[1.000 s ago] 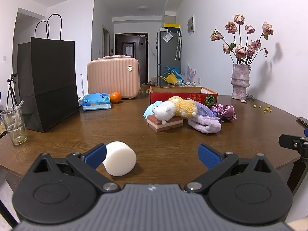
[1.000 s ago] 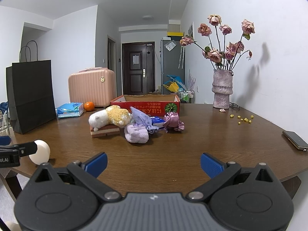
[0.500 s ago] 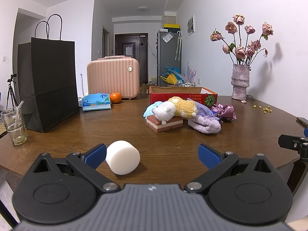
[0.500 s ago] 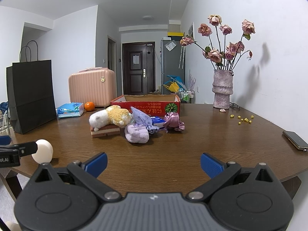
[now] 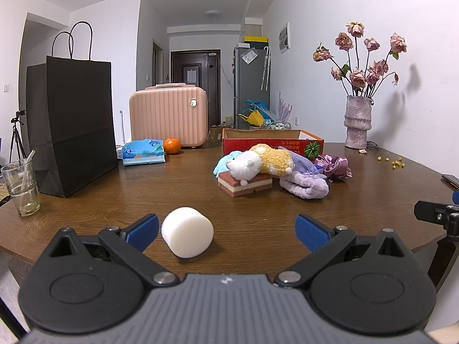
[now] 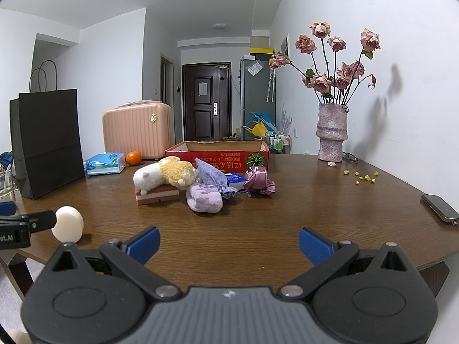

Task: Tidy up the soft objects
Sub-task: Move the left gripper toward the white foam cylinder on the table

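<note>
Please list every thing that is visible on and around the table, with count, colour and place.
white foam cylinder: 1, white, near table edge, lying between the left jaws
plush toy: 1, white and yellow, lying on the sponge block
sponge block: 1, pink and cream, table centre
purple sock: 1, lilac, right of the block
satin scrunchies: count unclear, mauve, beside the box
red box: 1, red, behind the pile
paper bag: 1, black, left
case: 1, pink, far side
orange: 1, by the case
tissue pack: 1, blue
glass: 1, clear, left edge
vase: 1, mauve, right
phone: 1, dark, right edge
left gripper: open
right gripper: open
</note>
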